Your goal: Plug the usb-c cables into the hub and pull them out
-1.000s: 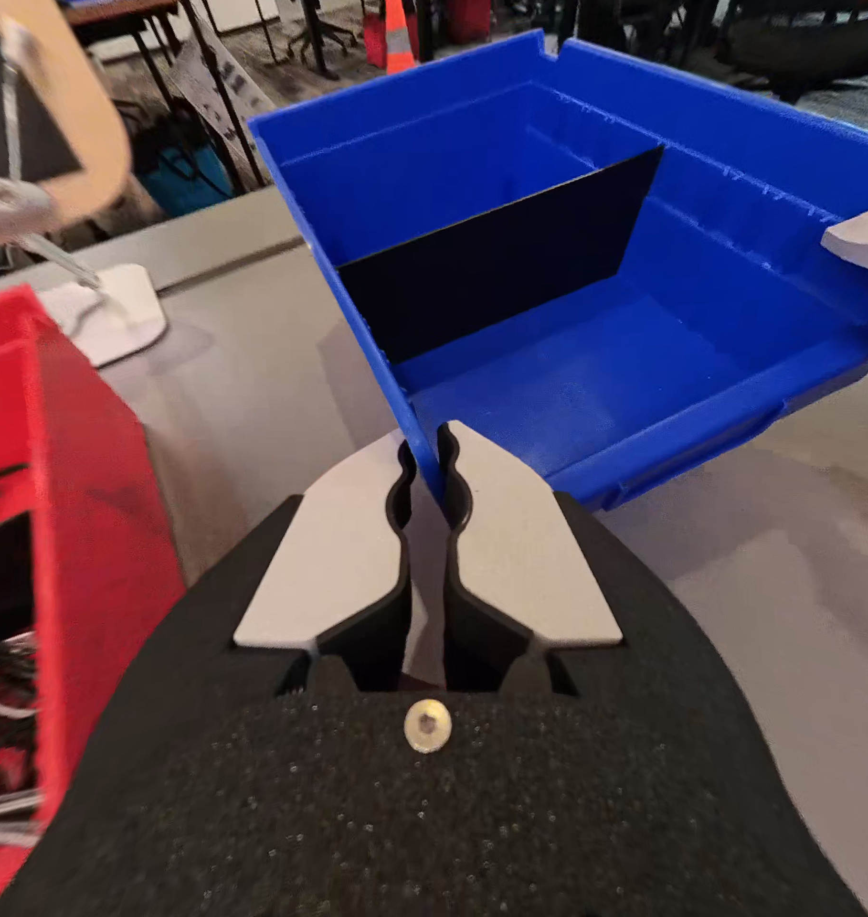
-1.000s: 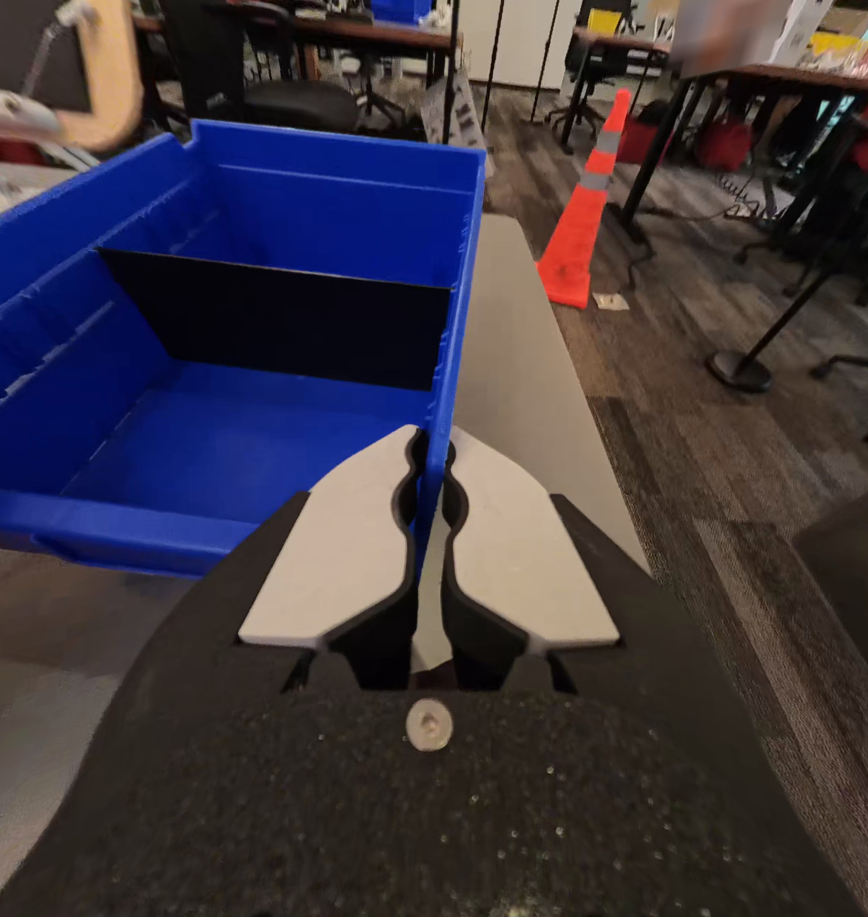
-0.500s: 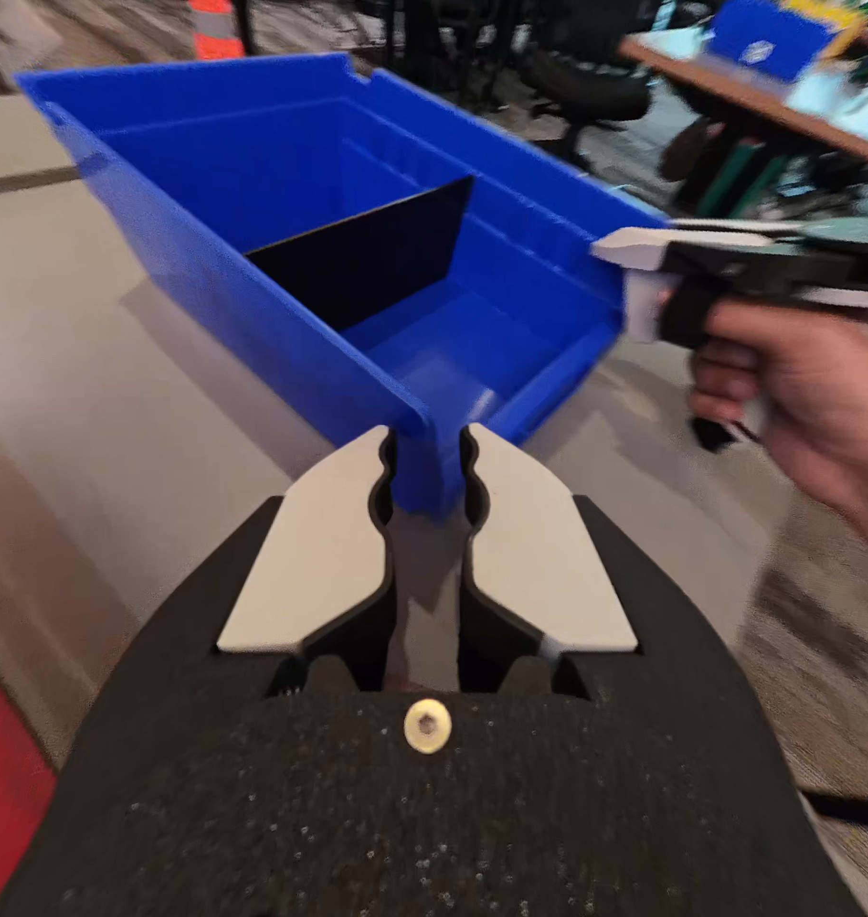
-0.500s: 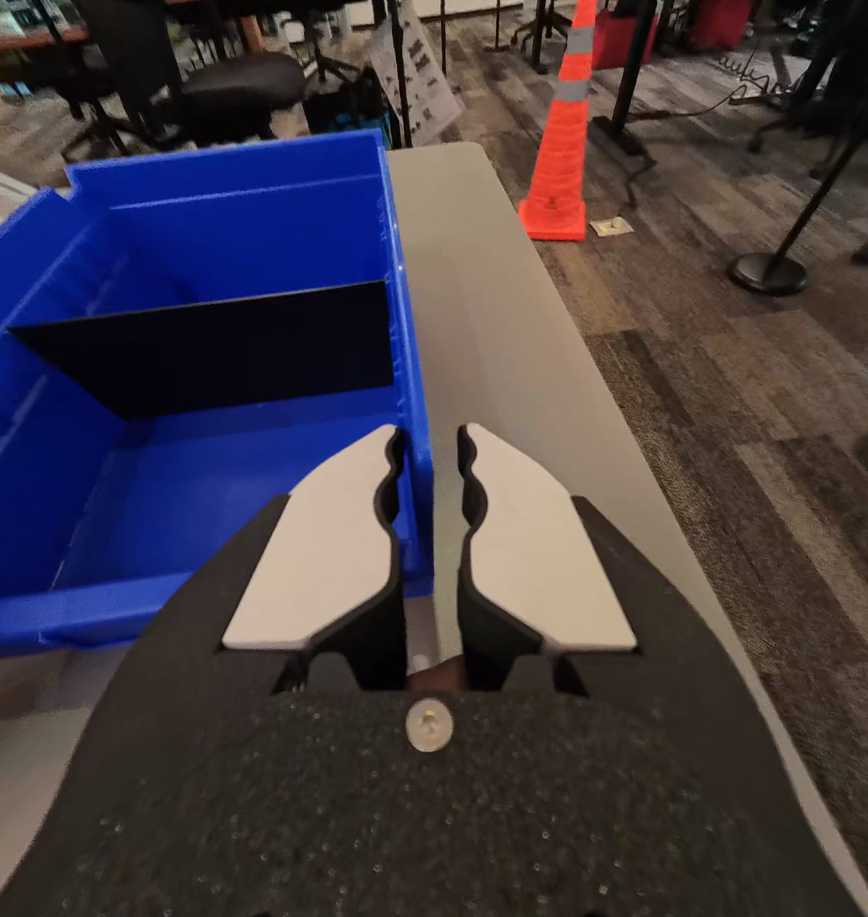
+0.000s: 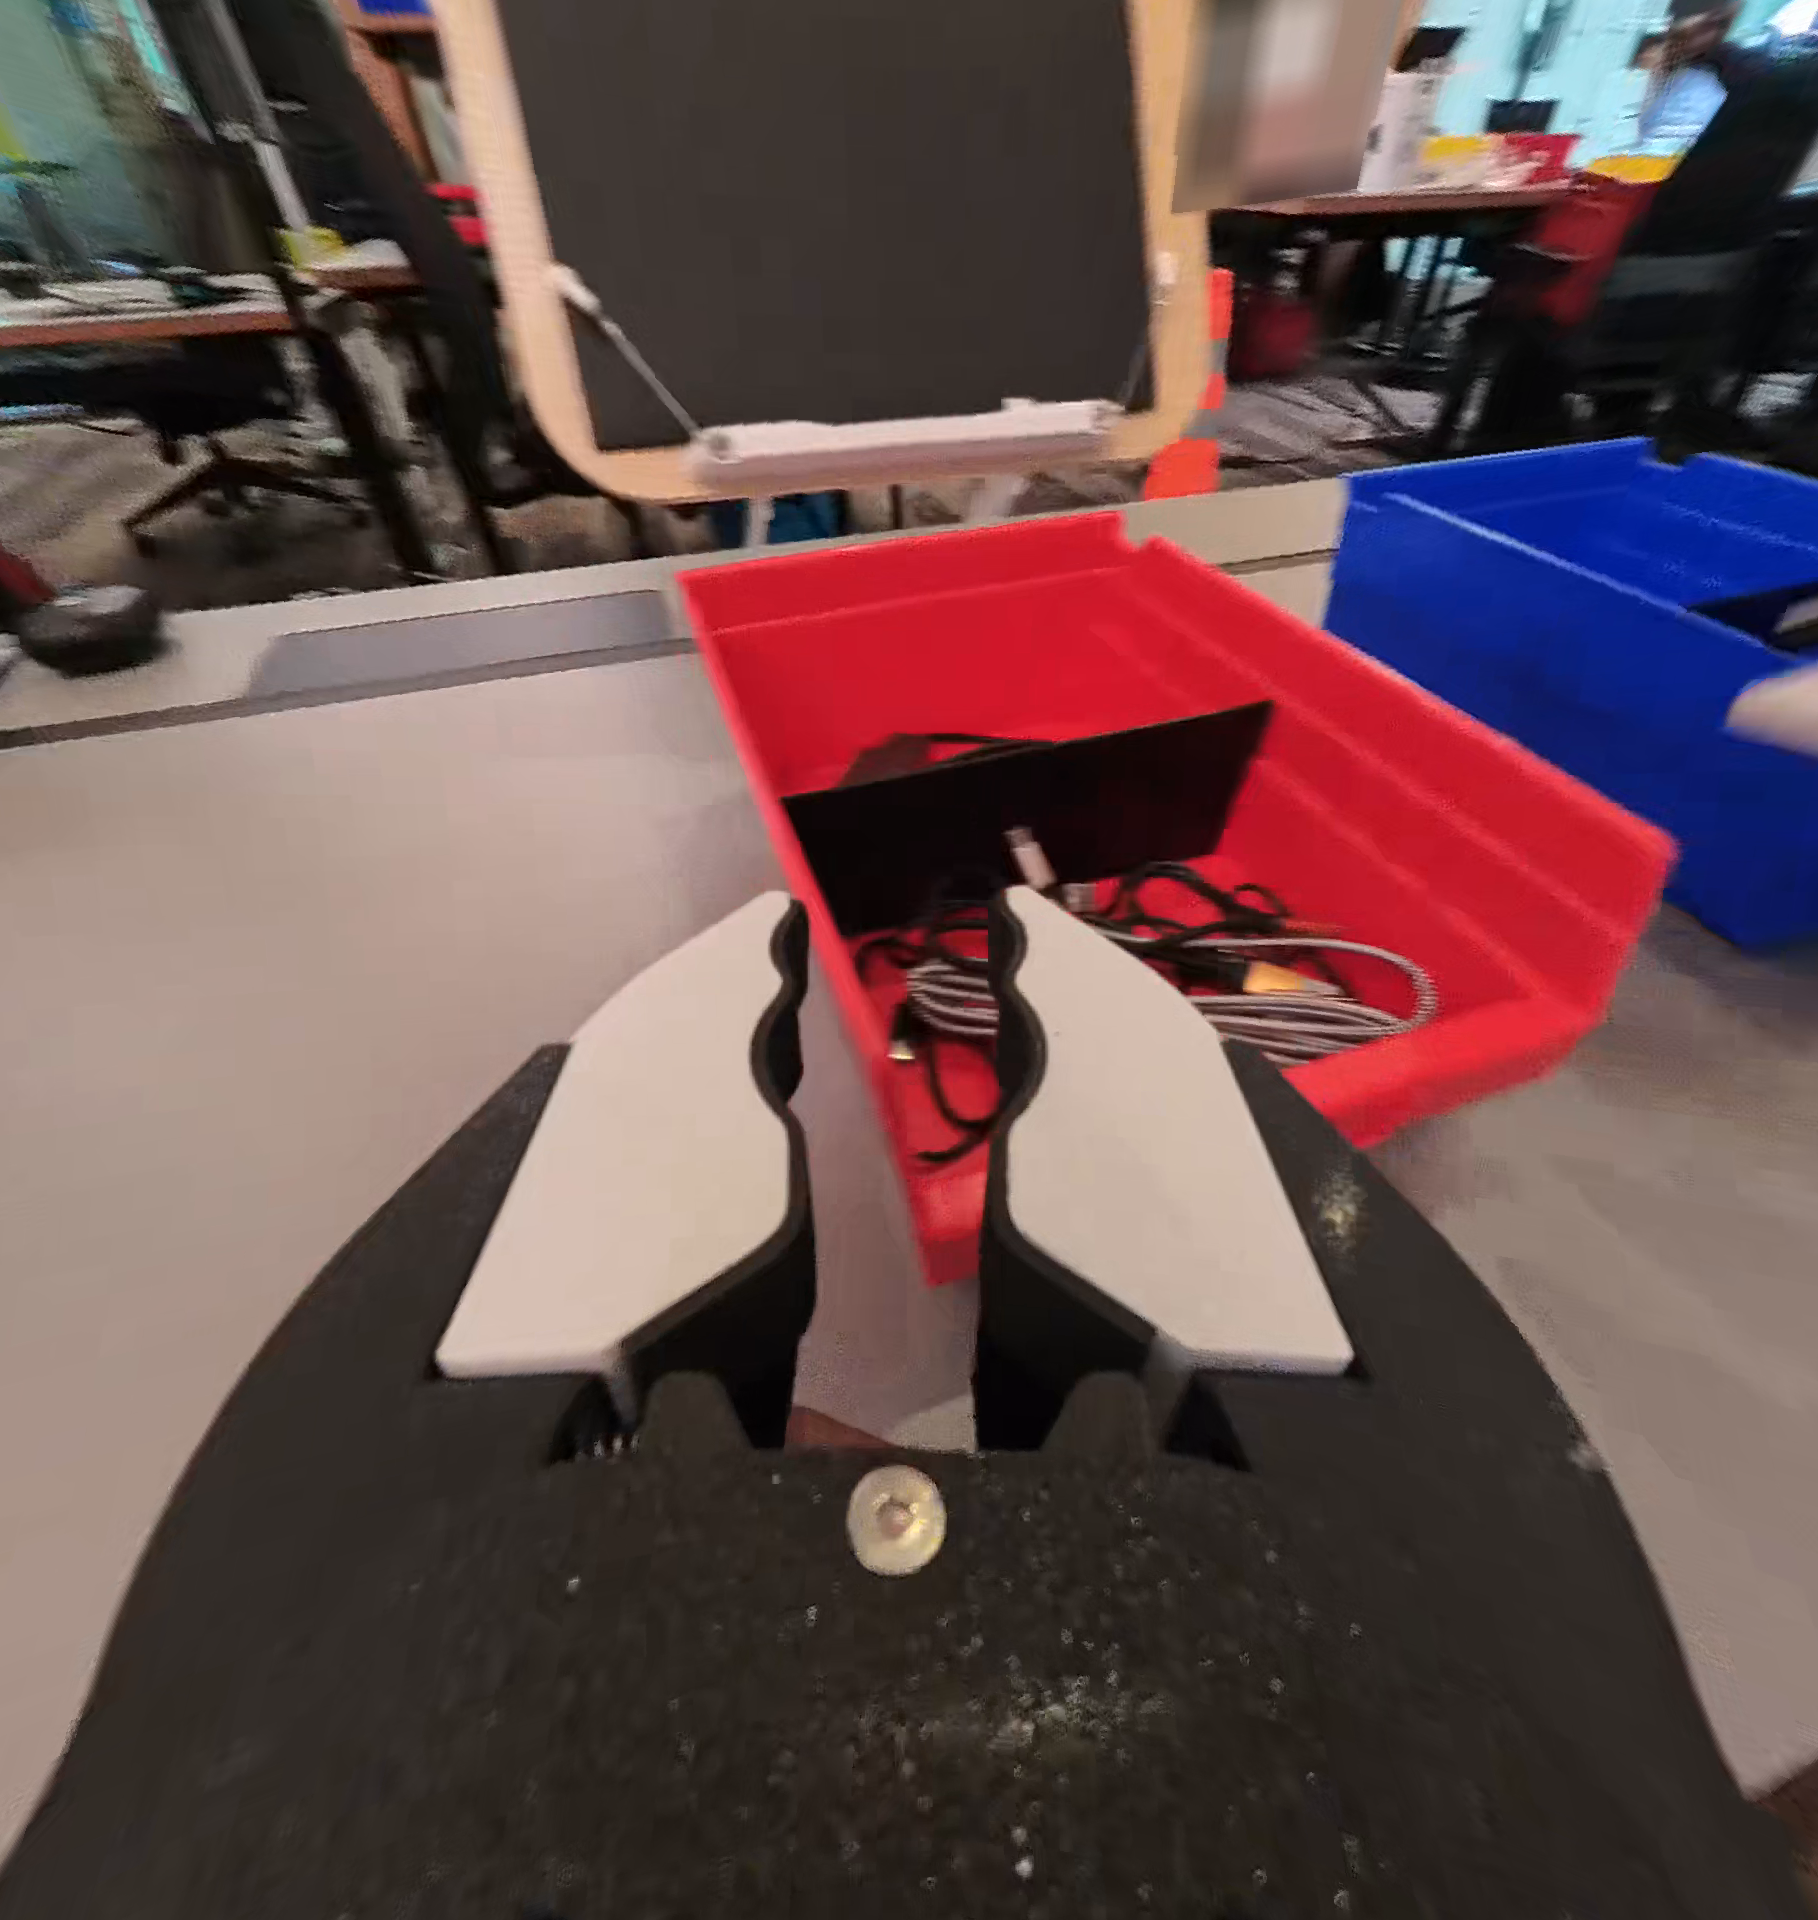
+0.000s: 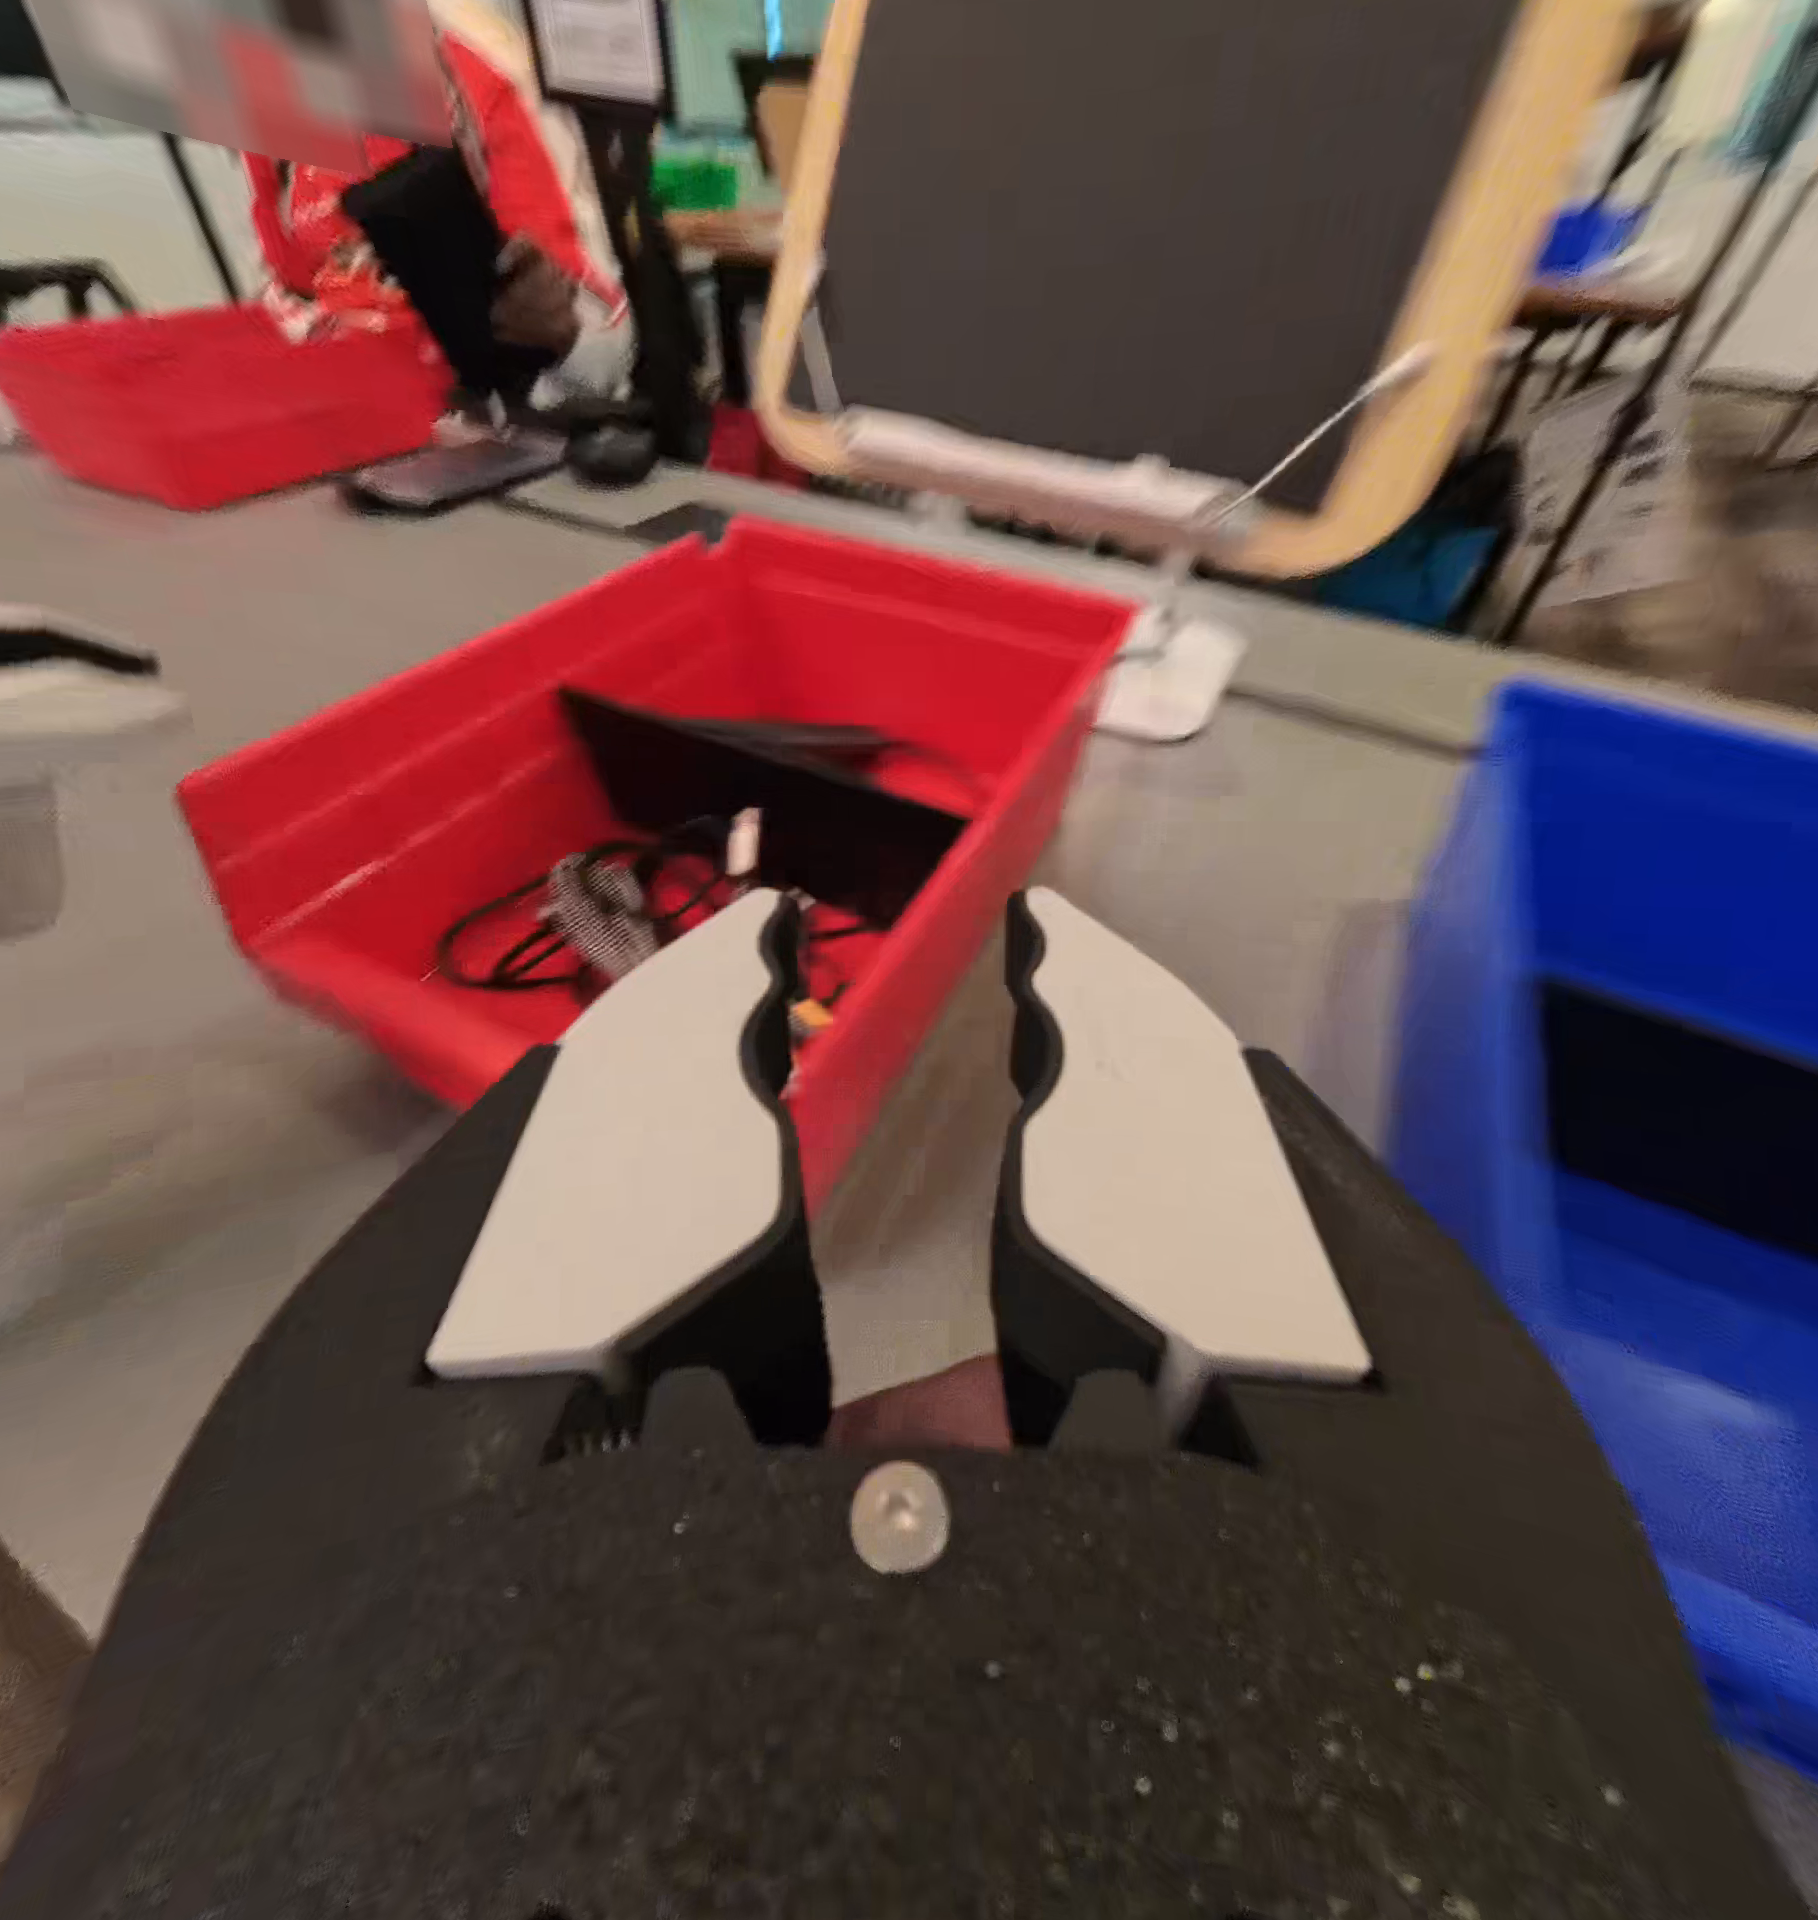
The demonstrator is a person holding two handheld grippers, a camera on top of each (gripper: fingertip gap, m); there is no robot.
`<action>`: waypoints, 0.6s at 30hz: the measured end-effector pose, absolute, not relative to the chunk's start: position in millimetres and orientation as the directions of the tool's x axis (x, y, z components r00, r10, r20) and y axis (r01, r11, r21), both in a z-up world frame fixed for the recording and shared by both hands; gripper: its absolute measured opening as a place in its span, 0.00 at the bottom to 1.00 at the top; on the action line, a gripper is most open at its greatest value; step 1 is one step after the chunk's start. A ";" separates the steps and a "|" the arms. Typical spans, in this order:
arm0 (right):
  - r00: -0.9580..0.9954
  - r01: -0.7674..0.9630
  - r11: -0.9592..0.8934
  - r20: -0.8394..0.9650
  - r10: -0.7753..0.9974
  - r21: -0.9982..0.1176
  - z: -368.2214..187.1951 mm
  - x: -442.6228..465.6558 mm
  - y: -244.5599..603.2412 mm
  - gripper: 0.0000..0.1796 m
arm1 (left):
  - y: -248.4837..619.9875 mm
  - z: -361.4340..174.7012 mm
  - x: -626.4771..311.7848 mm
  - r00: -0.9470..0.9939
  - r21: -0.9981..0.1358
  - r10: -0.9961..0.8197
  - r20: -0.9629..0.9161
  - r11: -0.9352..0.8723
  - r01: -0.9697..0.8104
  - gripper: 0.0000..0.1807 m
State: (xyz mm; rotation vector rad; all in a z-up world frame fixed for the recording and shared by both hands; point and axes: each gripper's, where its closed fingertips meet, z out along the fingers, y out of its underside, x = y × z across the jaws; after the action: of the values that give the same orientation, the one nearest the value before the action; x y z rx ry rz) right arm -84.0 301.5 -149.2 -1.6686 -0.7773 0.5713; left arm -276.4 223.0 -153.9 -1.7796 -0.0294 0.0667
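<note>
- On the grey table (image 5: pixel 261 935), as the left wrist view shows it, a red bin (image 5: pixel 1456 831) stands just ahead, and a blue bin (image 5: pixel 1507 644) is beside it at the right.
- Left tongs (image 5: pixel 900 914) are open and empty, with a clear gap between the fingers; they point at the near corner of the red bin without touching it.
- A black divider (image 5: pixel 1092 810) splits the red bin. The usb-c cables (image 5: pixel 1248 997), black ones and a braided grey one, lie tangled in the near compartment. A dark thing behind the divider may be the hub, but I cannot tell.
- From the right wrist view, the right tongs (image 6: pixel 894 909) are also open and hold nothing, above the near wall of the same red bin (image 6: pixel 385 790).
- The cables (image 6: pixel 593 914) appear here too, blurred.
- I judge the task is not begun: no cable is picked, nothing is plugged, so every step is left.
</note>
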 end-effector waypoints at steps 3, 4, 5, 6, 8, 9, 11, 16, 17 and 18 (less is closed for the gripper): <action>0.770 0.208 -0.175 0.051 0.636 -0.962 -182.8 -103.8 306.5 0.21 | 227.7 -175.7 -285.0 0.993 -0.942 0.037 -0.110 -0.323 -0.092 0.23; 0.807 0.205 -0.188 0.057 0.588 -0.961 -188.2 -101.6 310.5 0.21 | 229.8 -185.7 -284.7 0.996 -0.932 0.022 -0.088 -0.353 -0.074 0.25; 0.832 0.198 -0.206 0.054 0.552 -0.958 -193.2 -99.5 313.7 0.19 | 231.5 -197.6 -281.2 0.999 -0.921 -0.009 -0.047 -0.387 -0.046 0.25; 0.845 0.200 -0.235 0.046 0.533 -0.951 -199.9 -99.9 315.2 0.17 | 232.6 -209.8 -279.2 1.000 -0.906 -0.024 -0.013 -0.423 -0.022 0.25; 0.851 0.218 -0.308 0.026 0.525 -0.926 -216.3 -104.0 317.4 0.17 | 236.2 -229.1 -275.7 0.998 -0.878 -0.042 0.035 -0.479 0.011 0.21; 0.846 0.211 -0.340 -0.003 0.534 -0.917 -222.2 -107.7 317.3 0.15 | 239.1 -234.2 -272.8 0.997 -0.871 -0.059 0.058 -0.491 0.022 0.15; 0.858 0.167 -0.367 -0.048 0.511 -0.915 -223.1 -108.7 318.0 0.07 | 245.4 -235.1 -279.3 0.999 -0.872 -0.031 0.041 -0.488 0.021 0.12; 0.901 0.162 -0.307 0.014 0.434 -0.938 -214.7 -132.0 310.2 0.02 | 251.2 -231.0 -317.2 0.995 -0.871 0.077 -0.068 -0.491 -0.022 0.02; 0.904 0.153 -0.289 0.016 0.426 -0.945 -210.7 -142.5 307.5 0.02 | 250.1 -226.8 -328.2 0.993 -0.876 0.090 -0.078 -0.482 -0.025 0.01; 0.903 0.136 -0.273 0.006 0.430 -0.952 -205.7 -155.4 304.7 0.02 | 247.6 -219.3 -341.1 0.991 -0.888 0.110 -0.072 -0.460 -0.014 0.01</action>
State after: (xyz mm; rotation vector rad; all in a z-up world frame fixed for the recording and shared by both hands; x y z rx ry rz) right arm -155.4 304.7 -205.7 -1.8444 -0.4213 0.2994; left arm -341.1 247.6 -219.3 -2.0440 -0.0674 0.1429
